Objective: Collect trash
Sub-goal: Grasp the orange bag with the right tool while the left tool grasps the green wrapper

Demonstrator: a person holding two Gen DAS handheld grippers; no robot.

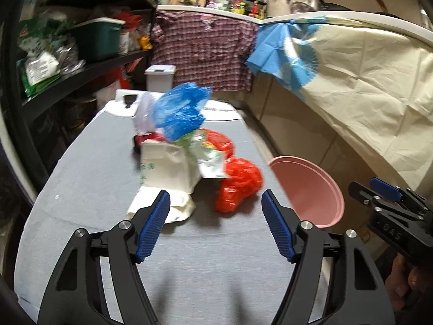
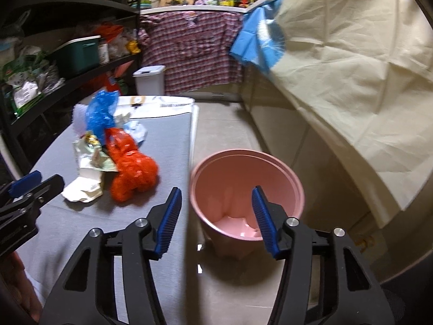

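Both tongs gape wide, empty. The trash pile (image 1: 189,157) lies just ahead of the left tongs (image 1: 215,223); right tongs (image 2: 213,218) hover over the seemingly near-empty bucket (image 2: 270,162).

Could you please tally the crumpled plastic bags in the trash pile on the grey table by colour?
Red crumpled plastic bag: 1
Blue crumpled plastic bag: 1
Total: 2 coloured bags. The rest of the pile is white and printed paper wrappers, too tangled to count. The pink plastic bucket stands beside the grey table.
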